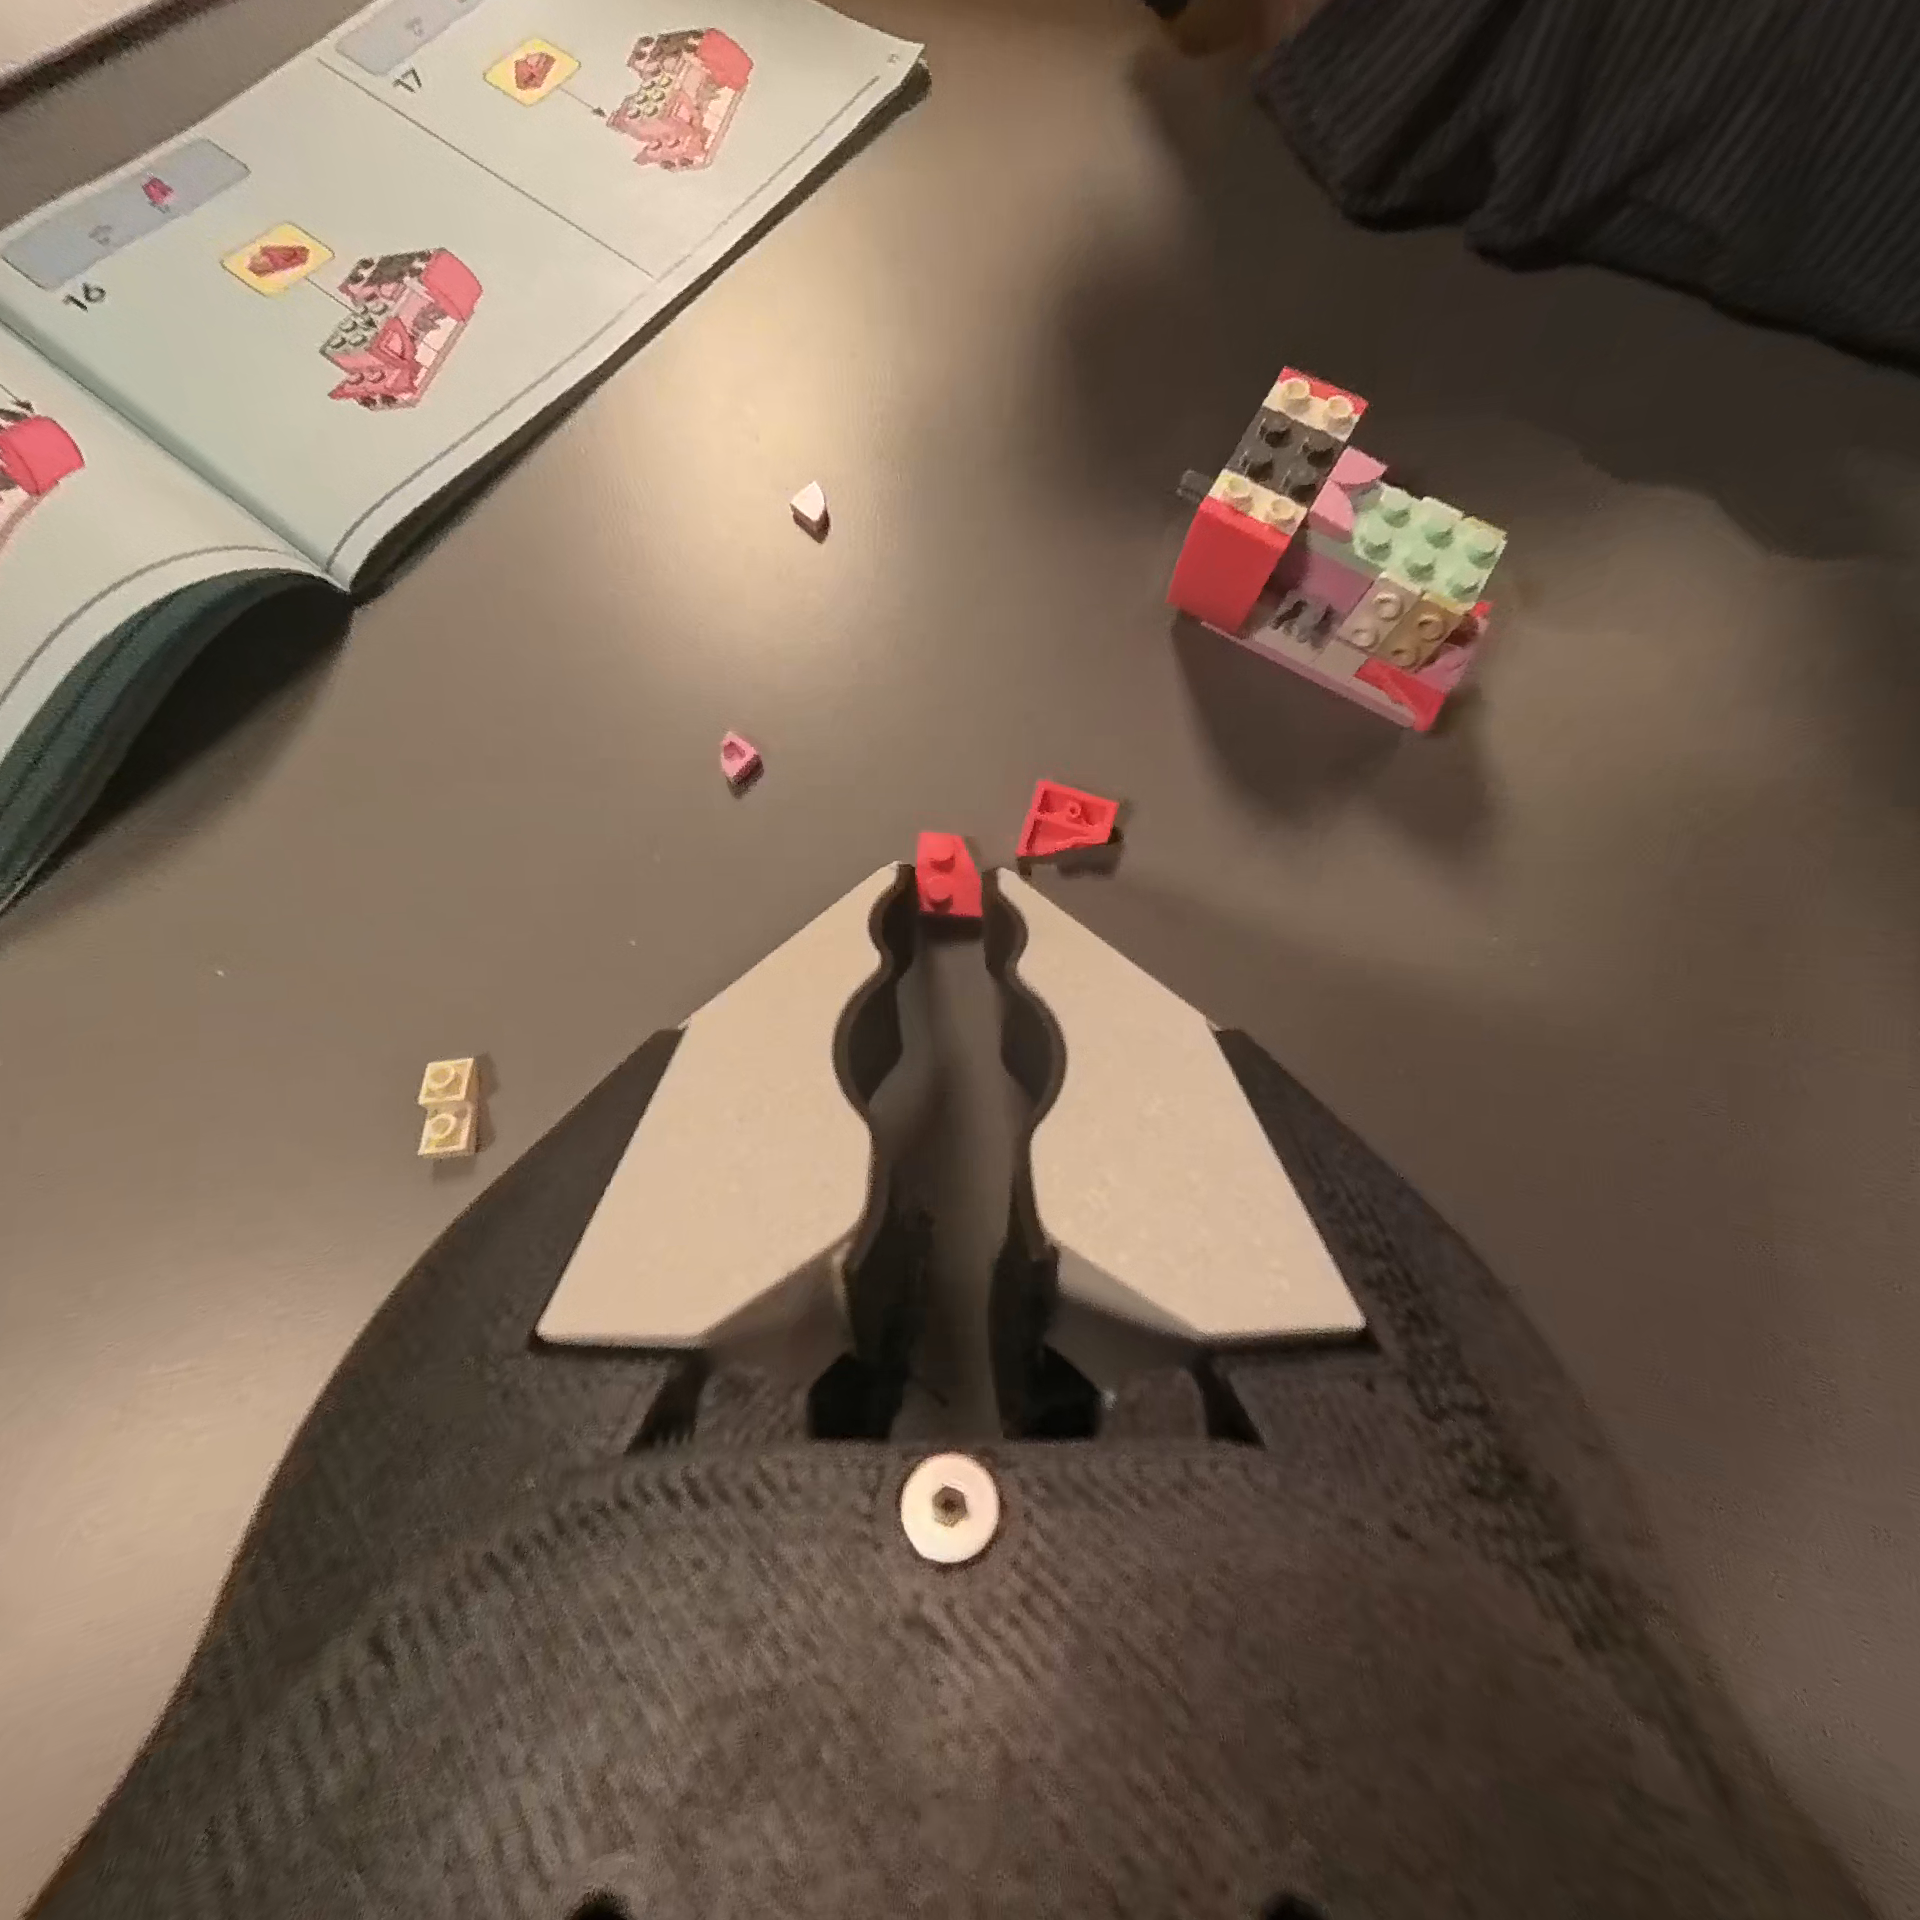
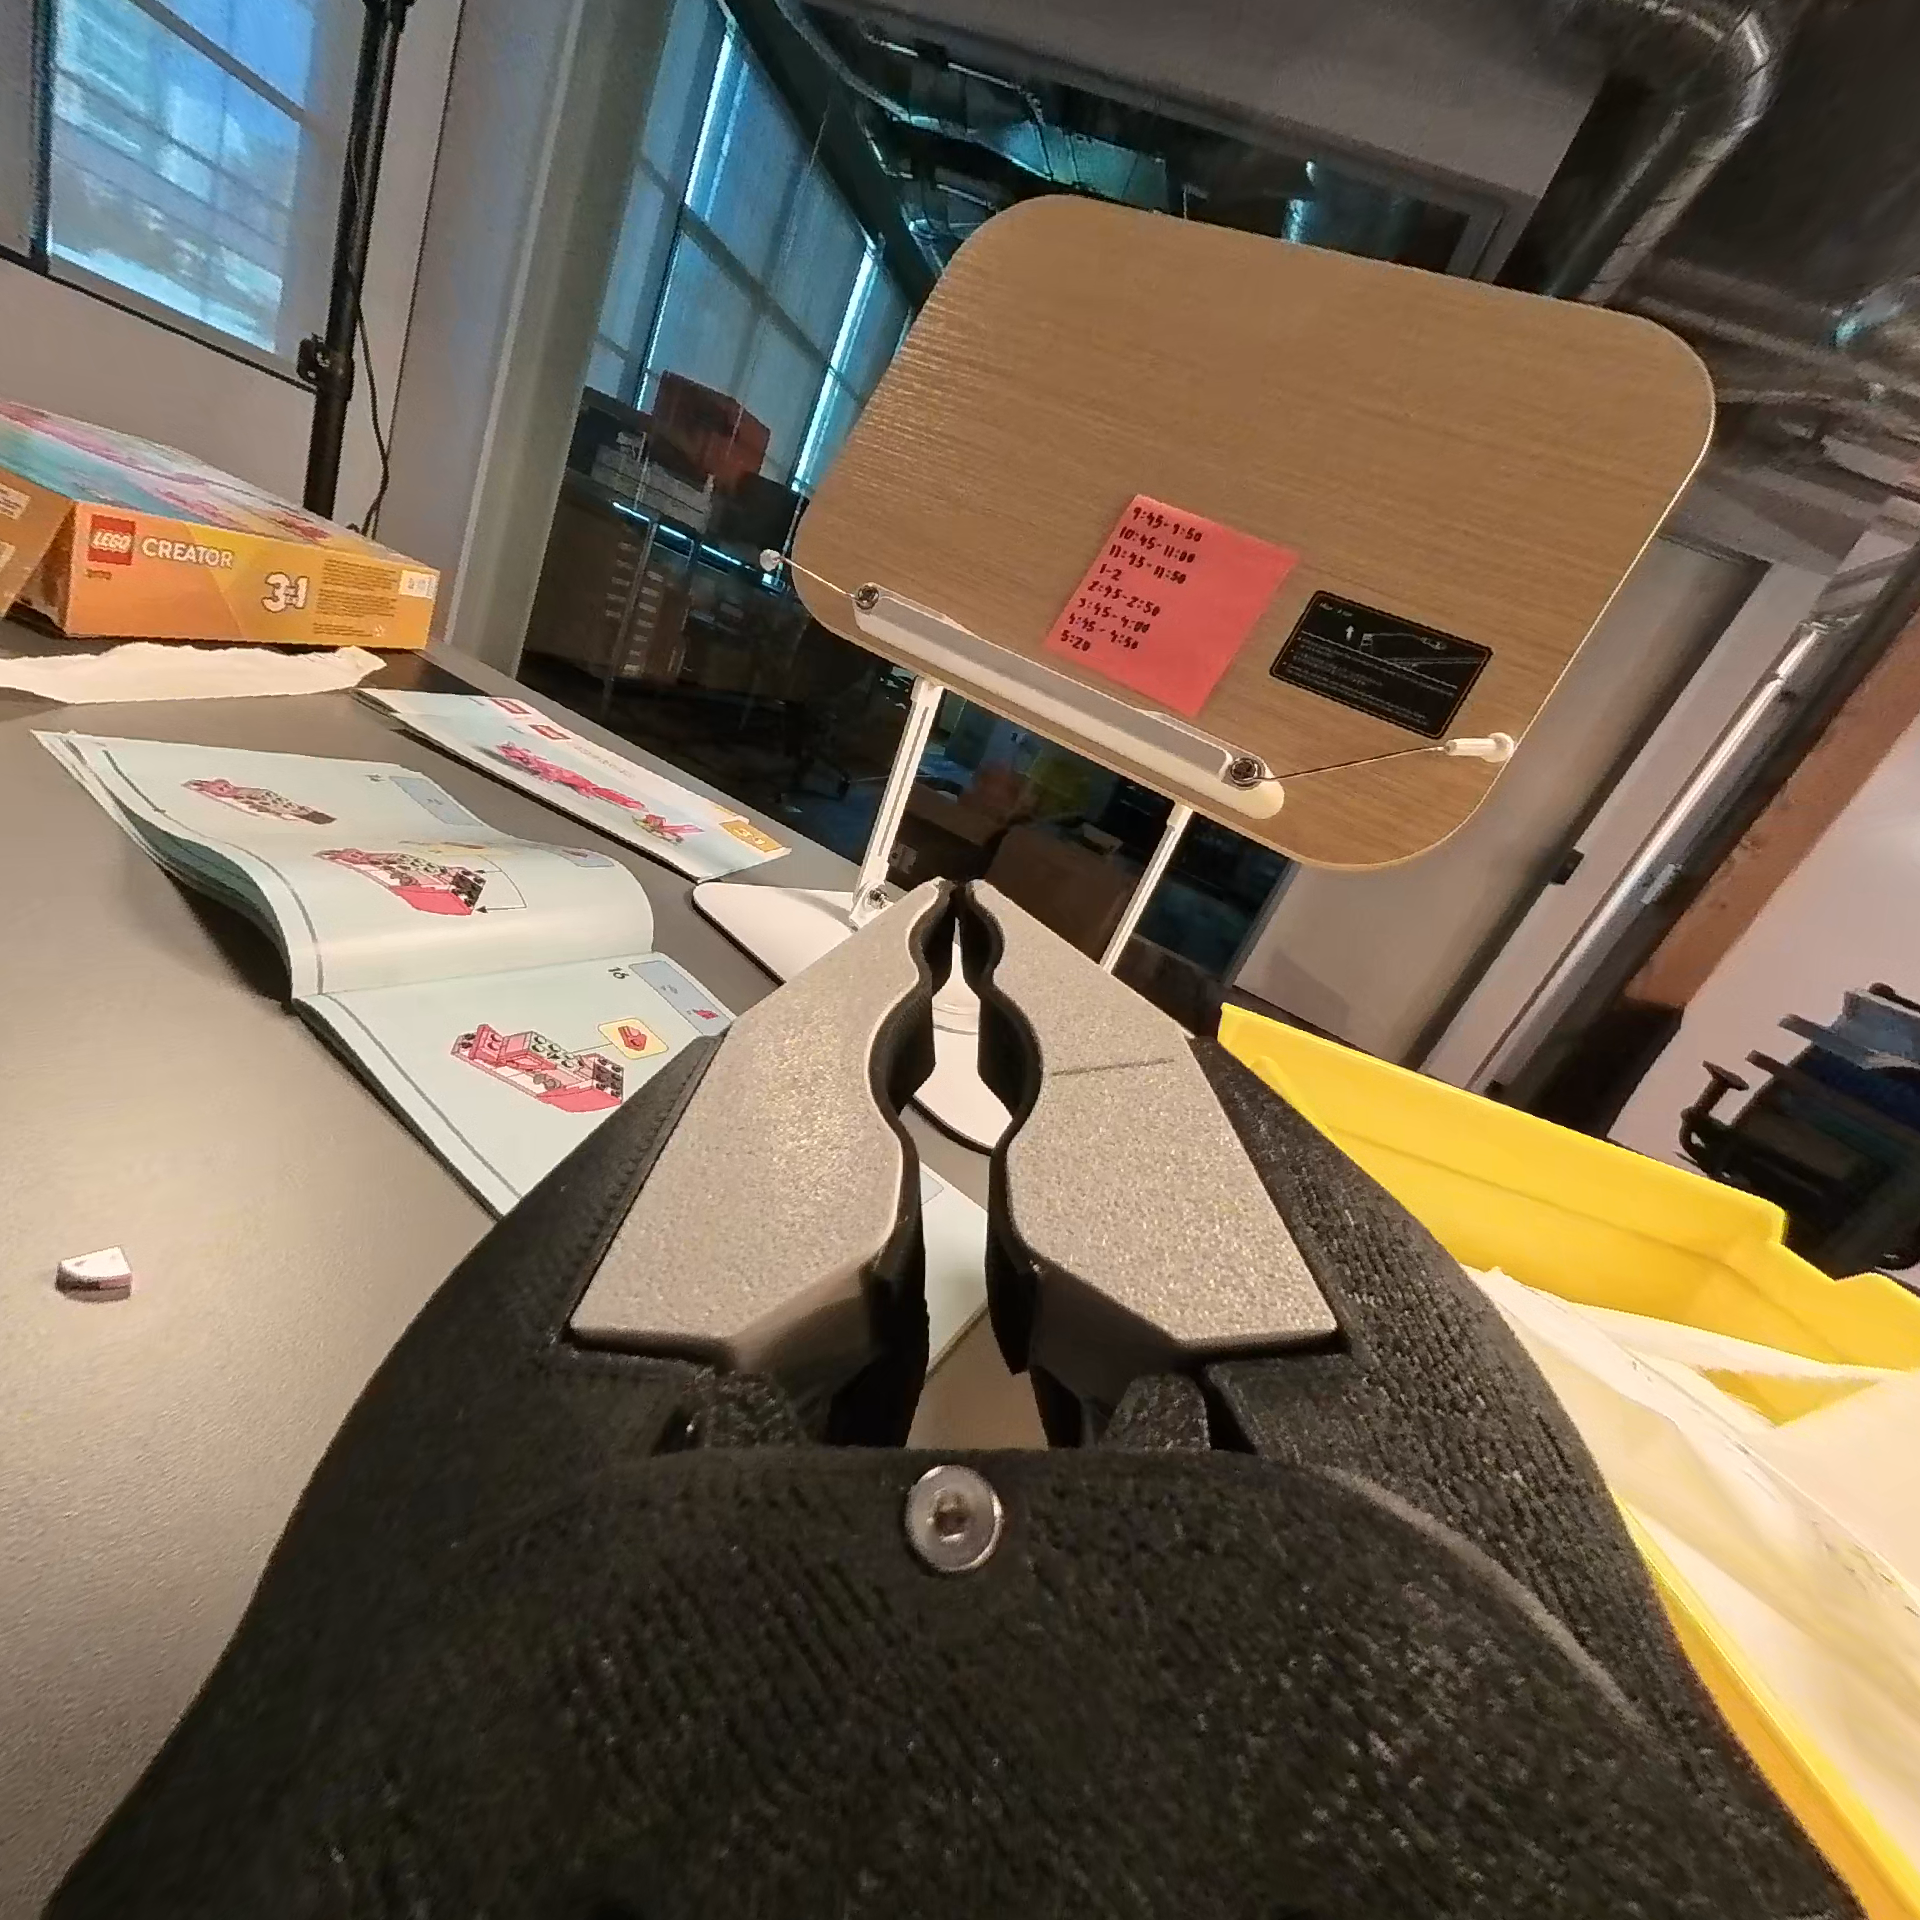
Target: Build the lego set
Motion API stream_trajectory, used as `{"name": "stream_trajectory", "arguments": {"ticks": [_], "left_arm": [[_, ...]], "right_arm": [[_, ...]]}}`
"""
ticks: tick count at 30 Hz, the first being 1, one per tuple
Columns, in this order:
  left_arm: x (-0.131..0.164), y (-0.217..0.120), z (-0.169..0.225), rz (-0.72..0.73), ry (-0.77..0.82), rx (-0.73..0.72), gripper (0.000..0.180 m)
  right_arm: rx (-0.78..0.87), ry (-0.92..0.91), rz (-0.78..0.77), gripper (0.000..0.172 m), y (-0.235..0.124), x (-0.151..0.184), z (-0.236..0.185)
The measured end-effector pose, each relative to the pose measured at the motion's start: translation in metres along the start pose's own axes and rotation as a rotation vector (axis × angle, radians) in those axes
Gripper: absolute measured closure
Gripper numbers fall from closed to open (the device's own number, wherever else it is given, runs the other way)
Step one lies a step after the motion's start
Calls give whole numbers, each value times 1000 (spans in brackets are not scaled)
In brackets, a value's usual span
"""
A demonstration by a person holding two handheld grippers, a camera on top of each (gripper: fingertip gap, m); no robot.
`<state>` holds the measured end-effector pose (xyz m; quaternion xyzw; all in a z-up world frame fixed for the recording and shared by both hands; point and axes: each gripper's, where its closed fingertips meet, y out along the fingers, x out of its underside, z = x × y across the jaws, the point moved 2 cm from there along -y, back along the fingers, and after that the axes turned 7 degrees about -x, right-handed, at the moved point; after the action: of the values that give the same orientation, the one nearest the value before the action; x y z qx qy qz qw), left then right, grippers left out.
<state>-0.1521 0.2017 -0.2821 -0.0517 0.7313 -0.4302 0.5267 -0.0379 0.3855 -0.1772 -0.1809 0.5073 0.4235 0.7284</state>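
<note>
Left tool [image 1: 948, 878] (tips) around red brick [image 1: 948, 875]

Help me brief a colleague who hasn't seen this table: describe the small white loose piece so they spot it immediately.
Start at the open pale-blue instruction booklet on the grey table. Just off its near right corner lies the small white piece, alone. Unlike the pink piece and red bricks nearer the left gripper, it is white, smooth and rounded on one side.
</note>
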Motion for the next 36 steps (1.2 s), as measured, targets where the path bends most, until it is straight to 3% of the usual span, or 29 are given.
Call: {"name": "stream_trajectory", "arguments": {"ticks": [23, 25, 28, 31, 36], "left_arm": [[0, 1, -5, -5, -39, -12, 169], [0, 1, -5, -5, -45, -9, 169], [0, 1, -5, -4, -51, -5, 169], [0, 1, -5, -2, -57, -2, 169], [0, 1, -5, -2, -55, -4, 168]], "right_arm": [[-83, 6, -12, 172, 5, 2, -13], [-202, 39, -14, 172, 6, 1, -29], [-566, 115, -64, 172, 5, 2, -75], [-804, 224, -152, 171, -1, 4, -102], [-949, 277, -361, 155, -6, 22, -125]]}}
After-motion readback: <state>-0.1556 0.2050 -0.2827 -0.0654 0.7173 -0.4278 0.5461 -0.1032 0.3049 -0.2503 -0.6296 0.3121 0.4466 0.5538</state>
